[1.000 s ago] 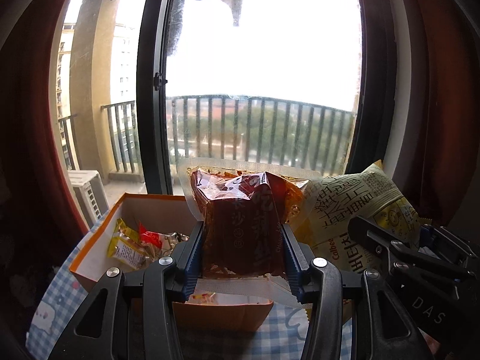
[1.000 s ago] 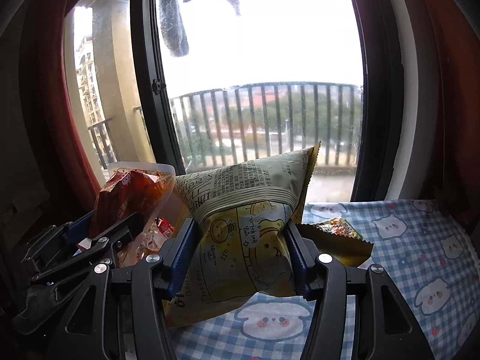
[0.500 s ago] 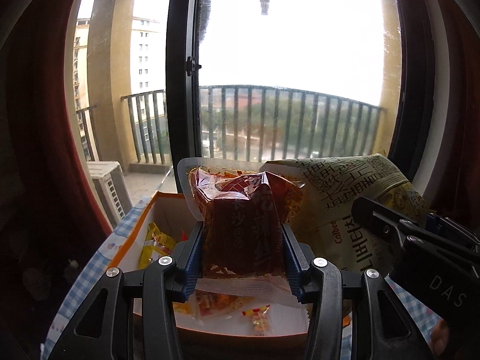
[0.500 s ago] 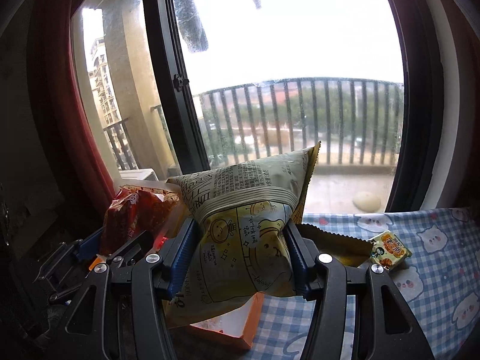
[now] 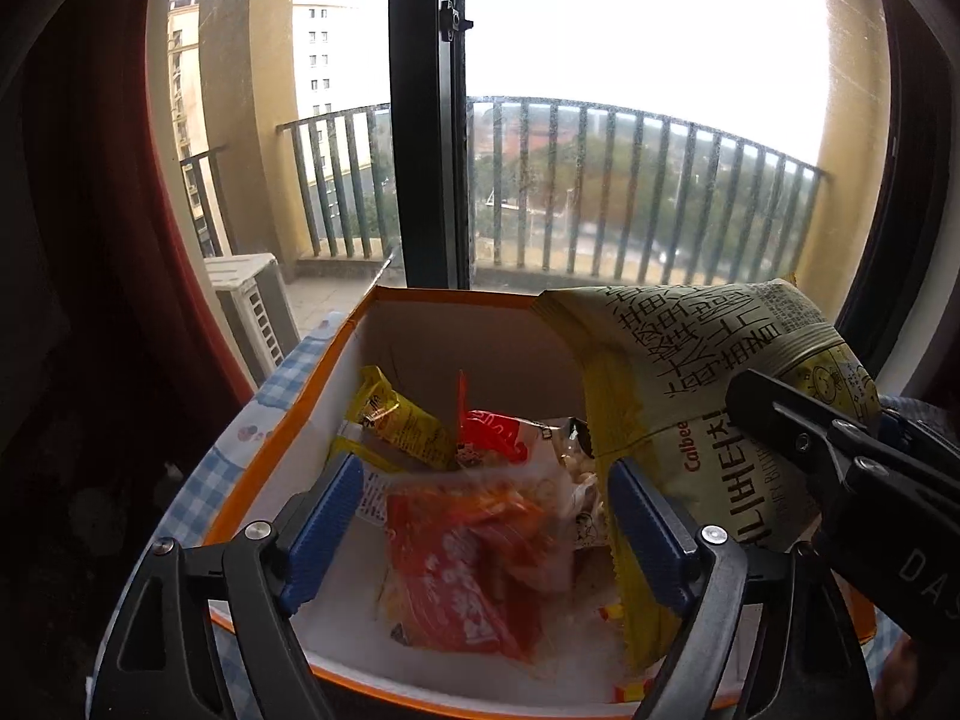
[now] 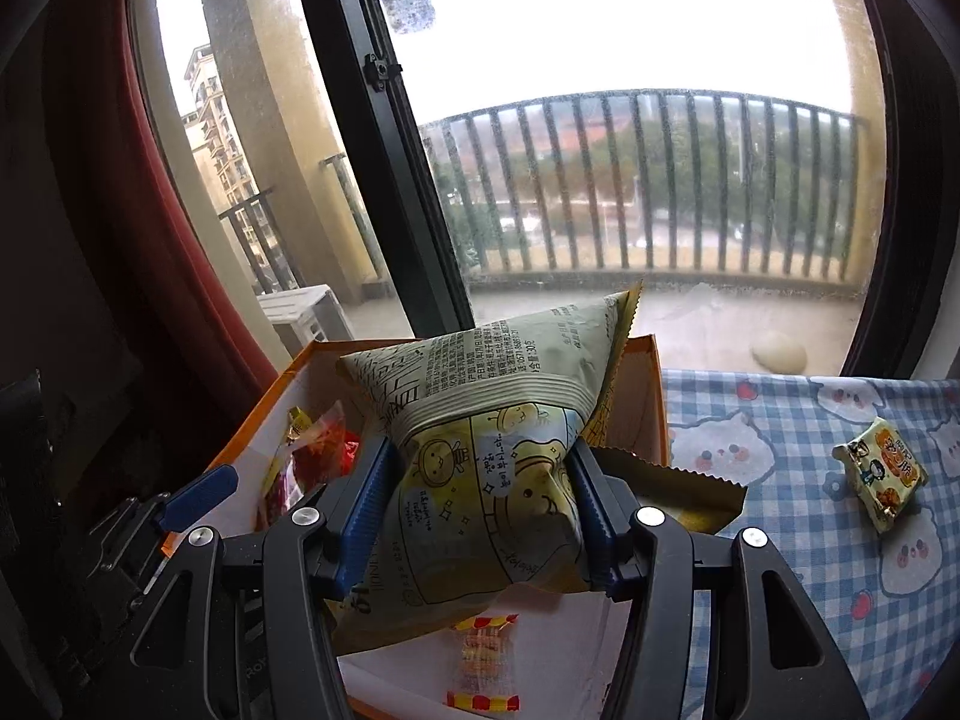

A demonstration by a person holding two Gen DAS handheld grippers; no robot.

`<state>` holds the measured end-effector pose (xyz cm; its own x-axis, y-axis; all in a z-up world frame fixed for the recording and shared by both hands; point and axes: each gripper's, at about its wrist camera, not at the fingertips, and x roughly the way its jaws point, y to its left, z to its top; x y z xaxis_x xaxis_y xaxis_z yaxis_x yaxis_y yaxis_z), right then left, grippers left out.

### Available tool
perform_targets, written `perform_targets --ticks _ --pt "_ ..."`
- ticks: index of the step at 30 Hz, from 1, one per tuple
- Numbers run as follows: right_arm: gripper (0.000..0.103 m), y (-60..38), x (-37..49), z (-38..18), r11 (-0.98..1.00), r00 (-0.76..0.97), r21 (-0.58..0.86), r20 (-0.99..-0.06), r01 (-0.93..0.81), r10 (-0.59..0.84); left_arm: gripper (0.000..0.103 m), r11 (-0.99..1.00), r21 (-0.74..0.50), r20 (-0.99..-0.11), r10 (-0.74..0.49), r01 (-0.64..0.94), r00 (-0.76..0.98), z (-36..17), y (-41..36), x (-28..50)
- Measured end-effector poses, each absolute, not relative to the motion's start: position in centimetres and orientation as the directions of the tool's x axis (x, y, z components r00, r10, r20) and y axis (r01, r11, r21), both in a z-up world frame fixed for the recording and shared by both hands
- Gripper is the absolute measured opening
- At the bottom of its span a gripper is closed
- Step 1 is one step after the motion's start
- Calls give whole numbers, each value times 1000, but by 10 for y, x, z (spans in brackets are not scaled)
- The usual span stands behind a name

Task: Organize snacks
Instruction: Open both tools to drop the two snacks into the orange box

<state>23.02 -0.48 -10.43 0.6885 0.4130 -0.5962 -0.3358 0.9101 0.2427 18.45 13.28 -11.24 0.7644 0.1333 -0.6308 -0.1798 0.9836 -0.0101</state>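
An orange-rimmed white box [image 5: 456, 324] [image 6: 645, 396] holds several snack packets. My left gripper [image 5: 480, 516] is open above the box. The red snack pack [image 5: 474, 564] lies blurred in the box below its jaws, free of them. My right gripper [image 6: 480, 504] is shut on a yellow Calbee chip bag [image 6: 498, 480] and holds it over the box's right side. The bag also shows in the left wrist view [image 5: 708, 396].
A small yellow snack packet [image 6: 882, 474] lies on the blue checked tablecloth [image 6: 810, 516] to the right of the box. A window with a dark frame [image 5: 426, 138] and red curtains [image 5: 90, 240] stands right behind the table.
My left gripper opened and the red snack pack dropped into the box. Both grippers moved forward over the box; the right one still holds the chip bag.
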Motion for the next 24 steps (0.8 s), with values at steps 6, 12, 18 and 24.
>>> perform_targets --ticks 6,12,18,24 --pt "59 12 235 -103 912 703 208 -585 -353 405 100 979 -32 -628 135 -199 767 -111 139 184" --pt "60 35 234 -108 899 688 182 -590 -397 423 101 973 -33 -627 159 -230 763 -111 145 187" --pt "80 42 241 -122 888 639 216 -627 -405 444 102 977 -21 -652 147 -212 743 -118 140 187" --pt "96 32 238 -124 900 628 236 -651 -366 426 102 980 -28 -660 128 -195 740 -117 133 182"
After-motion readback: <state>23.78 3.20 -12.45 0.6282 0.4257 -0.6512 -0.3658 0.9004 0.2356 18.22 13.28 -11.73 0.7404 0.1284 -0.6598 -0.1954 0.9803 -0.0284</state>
